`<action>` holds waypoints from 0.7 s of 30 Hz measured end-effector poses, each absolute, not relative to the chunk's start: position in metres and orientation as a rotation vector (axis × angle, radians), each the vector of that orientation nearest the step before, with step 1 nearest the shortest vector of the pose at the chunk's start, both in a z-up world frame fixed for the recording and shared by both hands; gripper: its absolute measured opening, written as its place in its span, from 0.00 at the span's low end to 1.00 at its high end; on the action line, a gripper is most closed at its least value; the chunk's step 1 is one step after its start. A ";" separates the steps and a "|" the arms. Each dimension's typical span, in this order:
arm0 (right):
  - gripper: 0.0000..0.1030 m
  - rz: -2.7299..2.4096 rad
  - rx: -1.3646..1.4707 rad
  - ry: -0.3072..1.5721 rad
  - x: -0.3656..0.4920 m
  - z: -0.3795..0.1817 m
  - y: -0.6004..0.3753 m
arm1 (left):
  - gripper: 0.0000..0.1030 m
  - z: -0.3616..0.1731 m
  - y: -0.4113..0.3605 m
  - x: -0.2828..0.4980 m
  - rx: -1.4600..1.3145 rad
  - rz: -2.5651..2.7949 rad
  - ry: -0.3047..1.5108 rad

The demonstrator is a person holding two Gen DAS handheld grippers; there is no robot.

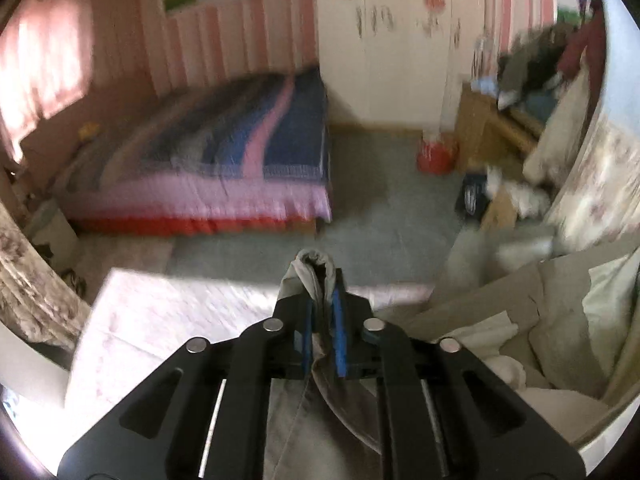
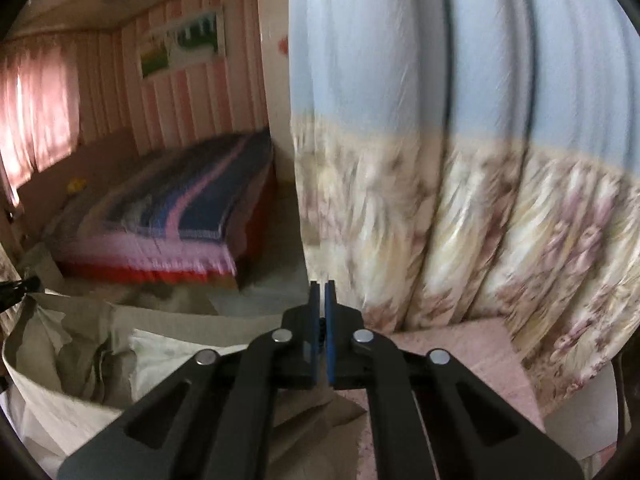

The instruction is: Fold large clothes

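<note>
A large beige garment (image 1: 500,312) with a pale lining lies crumpled on a pink-covered surface (image 1: 168,320). In the left wrist view my left gripper (image 1: 322,280) is shut on a bunched fold of that garment, which sticks out past the blue pads (image 1: 340,332) and trails down under the jaws. In the right wrist view the same garment (image 2: 80,340) is heaped at the lower left, and some of it lies under the gripper body. My right gripper (image 2: 323,286) is shut, with nothing visible between its blue pads (image 2: 330,340).
A floral and pale-blue curtain (image 2: 460,180) hangs close on the right. A bed with a blue and pink striped quilt (image 1: 224,152) stands across grey floor (image 1: 380,208). A white wardrobe (image 1: 380,48), a red object (image 1: 434,158) and a wooden cabinet piled with clothes (image 1: 492,128) are beyond.
</note>
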State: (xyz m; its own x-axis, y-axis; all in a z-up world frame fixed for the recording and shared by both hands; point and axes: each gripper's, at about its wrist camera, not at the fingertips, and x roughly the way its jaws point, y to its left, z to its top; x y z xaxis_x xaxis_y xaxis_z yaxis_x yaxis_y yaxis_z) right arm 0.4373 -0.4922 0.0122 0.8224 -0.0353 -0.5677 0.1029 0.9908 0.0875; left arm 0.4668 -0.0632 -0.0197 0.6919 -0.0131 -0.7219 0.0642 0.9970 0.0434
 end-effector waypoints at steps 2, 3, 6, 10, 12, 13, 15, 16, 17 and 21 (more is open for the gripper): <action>0.03 -0.091 0.136 0.608 0.438 0.001 -0.495 | 0.27 -0.041 -0.057 0.476 0.041 -0.048 0.865; 0.14 -0.095 0.146 0.615 0.437 -0.003 -0.497 | 0.50 -0.049 -0.049 0.477 0.018 -0.038 0.875; 0.69 -0.090 0.165 0.602 0.424 -0.001 -0.508 | 0.93 -0.039 -0.027 0.468 -0.029 0.000 0.802; 0.69 -0.106 0.138 0.567 0.406 0.019 -0.519 | 0.93 -0.006 -0.010 0.448 0.001 0.008 0.732; 0.69 -0.057 0.146 0.599 0.398 0.023 -0.523 | 0.93 0.008 -0.009 0.429 0.014 -0.016 0.708; 0.69 -0.034 0.136 0.622 0.397 0.022 -0.520 | 0.93 0.012 -0.012 0.419 0.025 -0.029 0.707; 0.69 0.006 0.092 0.672 0.395 0.016 -0.512 | 0.93 0.010 -0.020 0.403 0.068 -0.048 0.727; 0.69 0.026 0.065 0.692 0.394 0.011 -0.505 | 0.93 0.006 -0.026 0.396 0.089 -0.065 0.738; 0.70 0.044 0.034 0.719 0.394 0.004 -0.498 | 0.93 0.000 -0.032 0.391 0.118 -0.080 0.753; 0.73 0.080 -0.004 0.774 0.396 -0.014 -0.478 | 0.93 -0.031 -0.044 0.383 0.173 -0.096 0.816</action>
